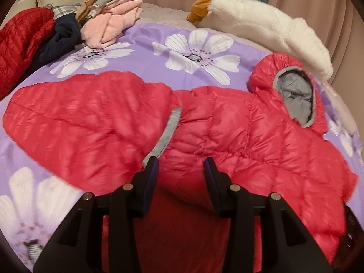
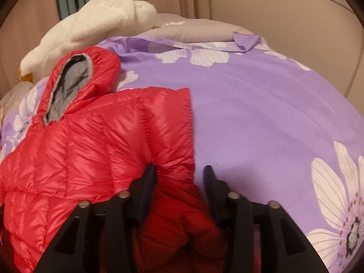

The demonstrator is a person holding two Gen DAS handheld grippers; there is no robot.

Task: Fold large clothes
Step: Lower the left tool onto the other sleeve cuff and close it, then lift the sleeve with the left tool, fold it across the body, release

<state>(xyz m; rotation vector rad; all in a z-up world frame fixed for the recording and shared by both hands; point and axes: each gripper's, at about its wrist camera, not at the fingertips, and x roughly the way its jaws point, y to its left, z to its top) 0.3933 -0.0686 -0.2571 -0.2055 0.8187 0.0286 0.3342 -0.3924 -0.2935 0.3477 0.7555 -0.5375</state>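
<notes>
A red quilted puffer jacket [image 1: 227,125] with a grey-lined hood [image 1: 293,95] lies on the purple flowered bedspread [image 1: 141,52]. One sleeve [image 1: 75,122] stretches out to the left, its grey cuff edge near my left fingertip. My left gripper [image 1: 180,162] is open, jaws wide apart, just above the jacket's body. In the right wrist view the jacket [image 2: 91,141] fills the left side, hood [image 2: 72,84] at the upper left. My right gripper [image 2: 179,170] is open over the jacket's right edge, left finger touching red fabric, right finger over bare bedspread [image 2: 261,113].
A pile of clothes sits at the bed's far left: a dark red quilted garment [image 1: 22,45], a navy one [image 1: 59,41], pink ones [image 1: 109,22]. A white plush toy [image 1: 268,29] lies behind the hood and shows in the right wrist view [image 2: 86,29]. Curtains hang behind.
</notes>
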